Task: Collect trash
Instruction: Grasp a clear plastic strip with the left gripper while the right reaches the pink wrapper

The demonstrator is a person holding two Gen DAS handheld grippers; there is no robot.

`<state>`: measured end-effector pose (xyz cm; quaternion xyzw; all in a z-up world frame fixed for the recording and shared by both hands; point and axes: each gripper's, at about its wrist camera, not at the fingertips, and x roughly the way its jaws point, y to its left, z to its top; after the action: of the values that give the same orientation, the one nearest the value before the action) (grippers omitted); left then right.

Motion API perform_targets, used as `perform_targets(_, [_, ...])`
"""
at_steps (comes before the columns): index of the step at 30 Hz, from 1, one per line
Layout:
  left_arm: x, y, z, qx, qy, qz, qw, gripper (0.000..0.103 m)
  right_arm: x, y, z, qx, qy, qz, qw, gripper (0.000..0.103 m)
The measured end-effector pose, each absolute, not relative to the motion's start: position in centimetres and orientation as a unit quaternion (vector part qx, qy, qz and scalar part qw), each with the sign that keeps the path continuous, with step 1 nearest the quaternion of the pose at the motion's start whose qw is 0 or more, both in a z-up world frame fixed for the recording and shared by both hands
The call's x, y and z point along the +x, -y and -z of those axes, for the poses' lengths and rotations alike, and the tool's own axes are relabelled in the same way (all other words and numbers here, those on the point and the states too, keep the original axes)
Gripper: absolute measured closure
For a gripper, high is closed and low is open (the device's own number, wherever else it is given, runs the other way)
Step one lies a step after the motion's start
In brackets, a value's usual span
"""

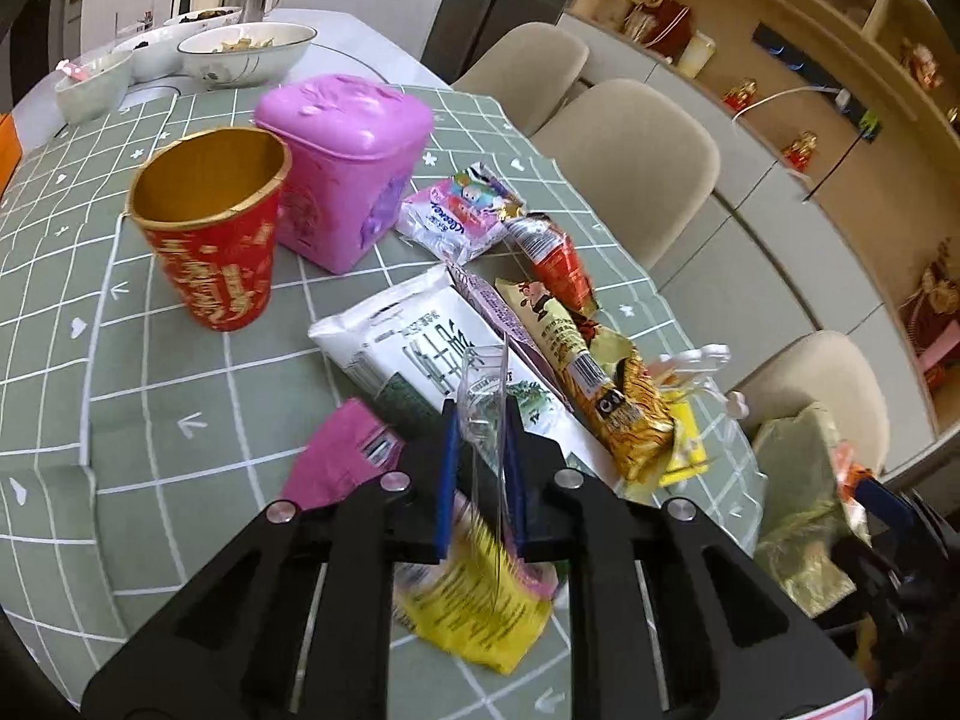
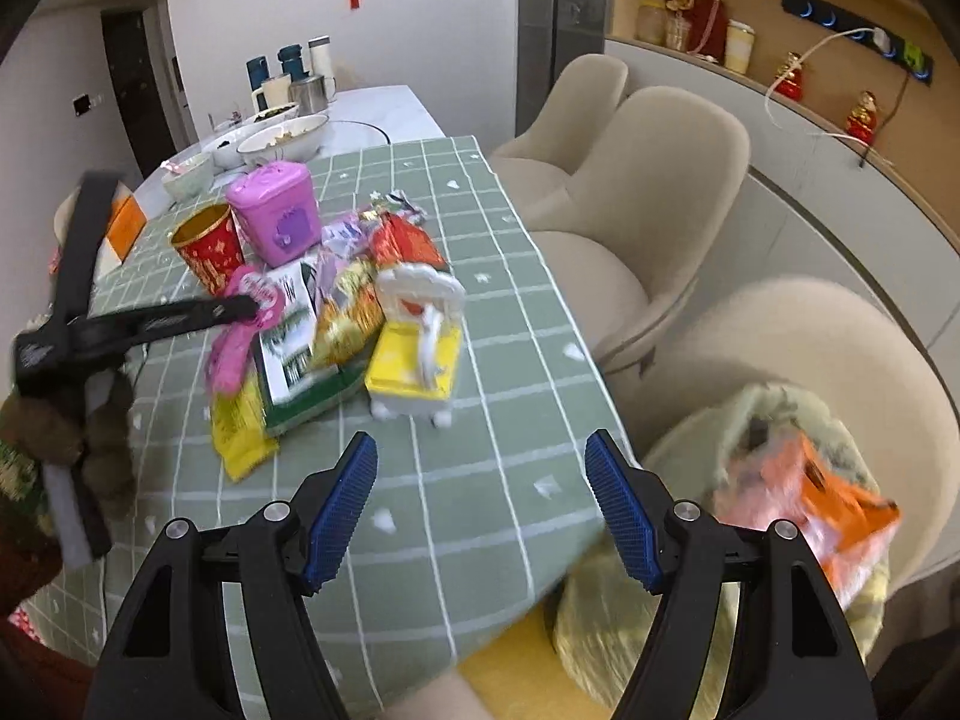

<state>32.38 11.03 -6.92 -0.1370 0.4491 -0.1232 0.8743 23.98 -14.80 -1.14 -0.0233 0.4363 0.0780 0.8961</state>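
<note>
My left gripper [image 1: 480, 414] is shut on a clear plastic wrapper [image 1: 483, 387] that stands up between its blue pads, over a pile of trash on the green checked tablecloth [image 1: 180, 372]. The pile holds a white pack with green print [image 1: 420, 348], a gold snack wrapper [image 1: 630, 414], a red wrapper [image 1: 558, 258], a pink wrapper [image 1: 336, 456] and a yellow one [image 1: 480, 606]. In the right wrist view the left gripper [image 2: 249, 304] reaches into the pile from the left. My right gripper [image 2: 480, 480] hangs open and empty over the table's near edge. A pale green trash bag [image 2: 780, 420] holding an orange wrapper [image 2: 822, 504] sits on a chair.
A red-and-gold cup [image 1: 210, 240] and a pink lidded bin [image 1: 348, 168] stand behind the pile, with a tissue pack [image 1: 450, 216] beside them. A yellow box with white plastic [image 2: 414, 360] lies nearby. Bowls [image 1: 246, 51] and mugs crowd the far end. Beige chairs [image 1: 636, 162] line the right side.
</note>
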Motion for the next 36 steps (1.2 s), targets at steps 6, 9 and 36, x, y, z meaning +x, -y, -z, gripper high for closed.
perform_targets(6, [29.9, -16.4, 5.9, -0.160, -0.451, 0.118, 0.870, 0.090, 26.4, 9.8, 1.4, -0.031, -0.425, -0.135, 0.895, 0.035])
perform_targets(9, [29.0, -18.7, 6.3, -0.167, -0.463, 0.108, 0.864, 0.090, 27.0, 6.5, 2.2, -0.057, -0.429, -0.181, 0.883, 0.035])
perform_targets(36, [20.8, -29.1, 7.3, -0.216, -0.463, 0.037, 0.859, 0.090, 26.1, -5.4, 5.9, -0.015, -0.452, -0.272, 0.850, 0.035])
